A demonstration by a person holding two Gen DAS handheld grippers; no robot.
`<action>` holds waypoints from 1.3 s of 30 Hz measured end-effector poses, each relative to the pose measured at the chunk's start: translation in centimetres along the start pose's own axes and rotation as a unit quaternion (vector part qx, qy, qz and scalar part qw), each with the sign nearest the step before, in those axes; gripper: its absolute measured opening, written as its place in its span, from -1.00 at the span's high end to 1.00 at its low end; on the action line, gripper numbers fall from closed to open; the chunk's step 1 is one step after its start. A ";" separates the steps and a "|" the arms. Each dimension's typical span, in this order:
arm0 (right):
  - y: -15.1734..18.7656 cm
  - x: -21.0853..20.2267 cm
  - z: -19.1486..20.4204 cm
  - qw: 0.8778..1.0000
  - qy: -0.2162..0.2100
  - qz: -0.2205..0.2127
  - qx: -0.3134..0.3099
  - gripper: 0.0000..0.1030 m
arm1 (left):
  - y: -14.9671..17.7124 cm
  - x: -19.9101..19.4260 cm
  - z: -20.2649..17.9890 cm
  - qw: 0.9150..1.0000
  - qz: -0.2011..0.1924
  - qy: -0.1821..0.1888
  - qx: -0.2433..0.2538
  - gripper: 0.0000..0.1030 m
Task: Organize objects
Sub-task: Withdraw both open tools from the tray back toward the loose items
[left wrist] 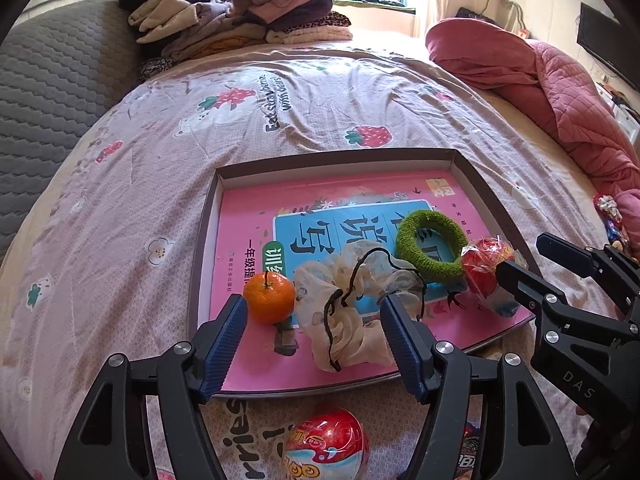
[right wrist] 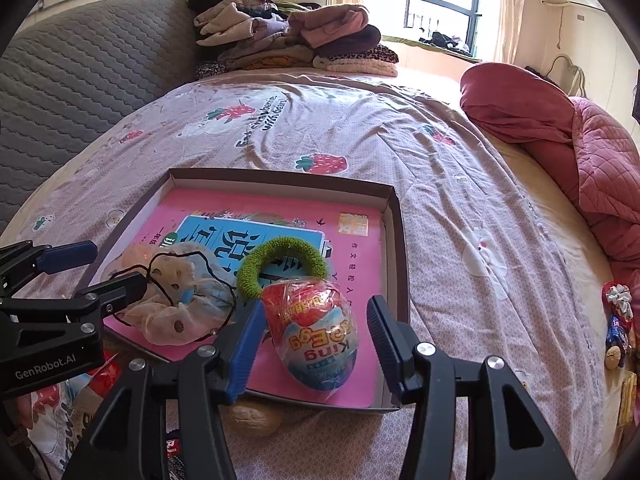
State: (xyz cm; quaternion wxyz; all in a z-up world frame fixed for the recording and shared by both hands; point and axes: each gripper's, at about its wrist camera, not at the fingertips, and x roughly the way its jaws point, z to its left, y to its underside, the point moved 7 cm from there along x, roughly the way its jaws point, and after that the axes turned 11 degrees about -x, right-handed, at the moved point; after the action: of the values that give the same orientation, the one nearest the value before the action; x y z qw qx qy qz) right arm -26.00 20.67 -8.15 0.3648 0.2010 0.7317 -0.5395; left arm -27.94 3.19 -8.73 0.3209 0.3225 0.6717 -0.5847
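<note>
Shallow cardboard box (right wrist: 400,240) on the bedspread: light, stiff walls, pink workbook (left wrist: 248,216) flat inside. On the workbook, sheer scrunchie (left wrist: 352,312), limp and snag-prone. Beside it, foil-wrapped toy egg (right wrist: 316,328): light, slick, best pinched across the middle. Mandarin (left wrist: 269,297): firm, rolls. Left gripper (left wrist: 314,344) spread wide, empty. Right gripper (right wrist: 316,344) apart astride the egg, not pressing.

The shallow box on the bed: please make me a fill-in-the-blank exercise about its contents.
1. The book lying in the shallow box has a ____ cover.
2. The knitted hair ring is ____.
3. The small round fruit is a ____.
4. Both grippers are ____.

Missing words: pink; green; tangerine; open
</note>
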 end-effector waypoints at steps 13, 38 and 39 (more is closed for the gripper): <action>-1.6 -3.9 0.7 0.999 0.020 -0.022 -0.021 -0.02 | -0.1 -3.6 0.8 1.000 -0.020 0.001 -0.010 -0.50; -1.6 -10.0 1.5 0.998 -0.002 -0.057 0.007 -0.21 | 1.6 -10.4 1.9 0.998 -0.056 -0.006 -0.016 -0.51; -1.6 -10.3 1.4 0.998 -0.004 -0.059 0.010 -0.21 | 1.7 -10.6 1.8 0.998 -0.058 -0.004 -0.017 -0.51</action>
State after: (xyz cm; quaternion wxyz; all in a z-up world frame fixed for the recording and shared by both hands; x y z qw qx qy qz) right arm -19.95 19.85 0.41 0.3333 0.1588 0.7351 -0.5686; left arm -20.22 0.95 -1.37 0.2947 0.2756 0.6975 -0.5921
